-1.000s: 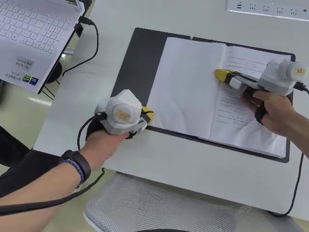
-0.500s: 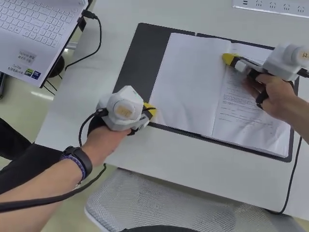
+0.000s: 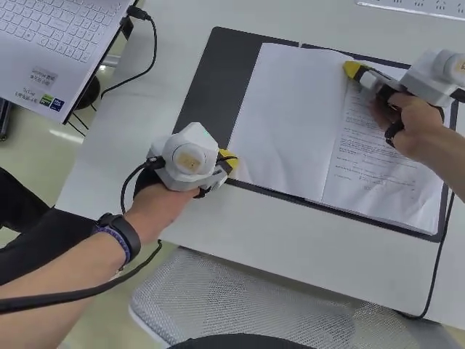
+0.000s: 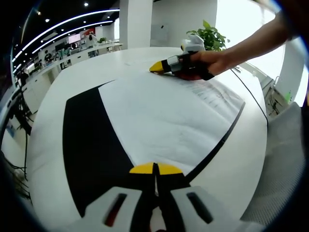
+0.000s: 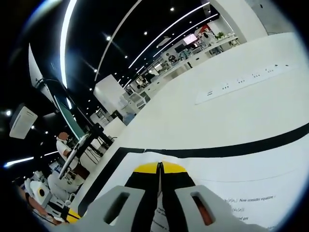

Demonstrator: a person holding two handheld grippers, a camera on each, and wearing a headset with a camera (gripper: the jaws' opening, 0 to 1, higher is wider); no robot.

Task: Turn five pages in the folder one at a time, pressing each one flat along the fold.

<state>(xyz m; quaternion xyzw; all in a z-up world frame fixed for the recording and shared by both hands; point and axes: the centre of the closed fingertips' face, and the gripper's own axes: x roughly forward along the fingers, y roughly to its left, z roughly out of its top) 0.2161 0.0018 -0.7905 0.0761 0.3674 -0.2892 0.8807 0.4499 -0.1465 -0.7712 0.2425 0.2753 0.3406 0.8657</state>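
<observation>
A black folder (image 3: 214,80) lies open on the white table. A blank turned page (image 3: 290,116) covers its left half and a printed page (image 3: 385,163) its right half. My left gripper (image 3: 227,161) is shut, its yellow tips resting at the near left corner of the blank page (image 4: 159,111), over the black cover (image 4: 87,145). My right gripper (image 3: 352,69) is shut too, and its yellow tips press on the fold near the pages' top edge. From the left gripper view it (image 4: 159,67) lies at the far end of the sheet. Its own view has the shut tips (image 5: 159,167) beside printed text (image 5: 251,195).
A white laptop (image 3: 51,43) sits at the far left with a black cable (image 3: 149,58) running from it. A power strip (image 3: 414,6) lies along the far edge. A mesh chair seat (image 3: 240,305) is below the table's near edge.
My right gripper has slid along the fold from the middle of the page up to near its top edge. The left gripper has stayed at the page's corner.
</observation>
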